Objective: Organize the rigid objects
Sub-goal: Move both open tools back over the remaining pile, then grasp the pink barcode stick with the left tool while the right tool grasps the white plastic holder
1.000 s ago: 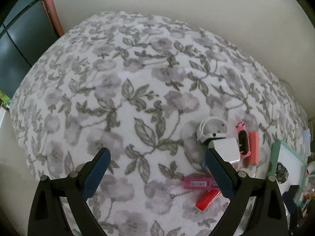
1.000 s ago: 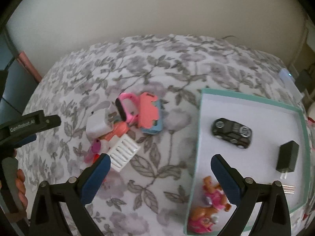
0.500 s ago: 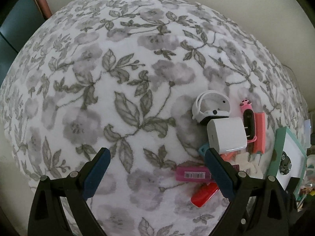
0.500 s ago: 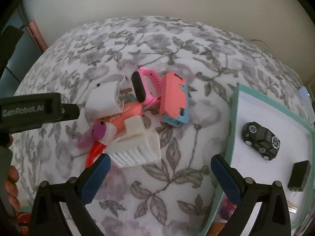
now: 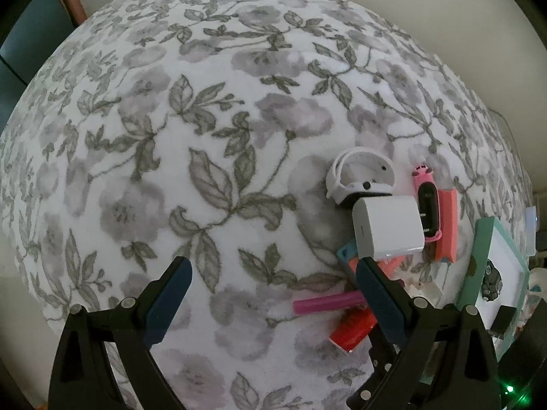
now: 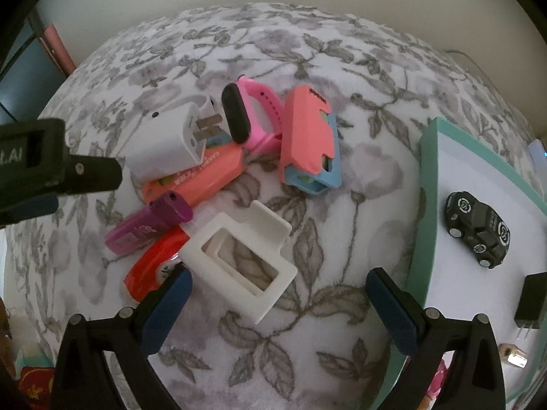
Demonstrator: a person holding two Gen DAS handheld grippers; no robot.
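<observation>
Both grippers spread wide, holding nothing: right gripper (image 6: pixel 278 302) hangs over white frame (image 6: pixel 243 262) near pile, left gripper (image 5: pixel 271 292) beside white charger (image 5: pixel 388 228). Teal tray (image 6: pixel 424 205) sits to the right w/ black car (image 6: pixel 478 233). Risk: frame rests against red tube (image 6: pixel 154 266), so closing may nudge the pile.

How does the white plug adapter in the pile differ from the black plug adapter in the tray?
The white plug adapter is larger and cube-like; the black plug adapter is slimmer and flatter. The white one rests on the pile, leaning on the orange case; the black one lies flat in the teal tray. White prongs point toward the pink watch; black prongs point toward the camera. Both have two flat prongs.
</observation>
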